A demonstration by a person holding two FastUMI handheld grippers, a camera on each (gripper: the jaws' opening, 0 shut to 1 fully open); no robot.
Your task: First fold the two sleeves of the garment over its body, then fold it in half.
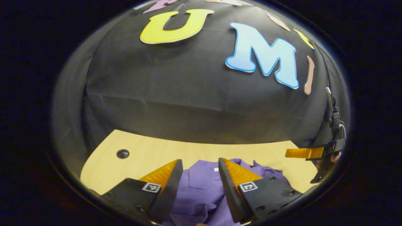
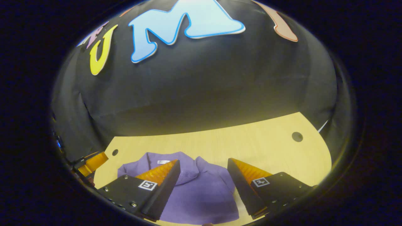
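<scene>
Right gripper view: garment [image 2: 201,191] collar faces wall.

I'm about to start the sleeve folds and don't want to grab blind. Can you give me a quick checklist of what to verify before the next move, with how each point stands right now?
1. Left tongs open, nothing between the fingers: ok.
2. Right tongs open, nothing between the fingers: ok.
3. Purple sweater lies on the wooden table, collar toward the booth wall: ok.
4. Both tongs hang above the sweater, not gripping the cloth: ok.
5. Sleeves already folded over the body: cannot tell; the sleeves are hard to make out in either view.
6. Sweater spread flat: cannot tell; the left gripper view shows bunching near the collar.
</scene>
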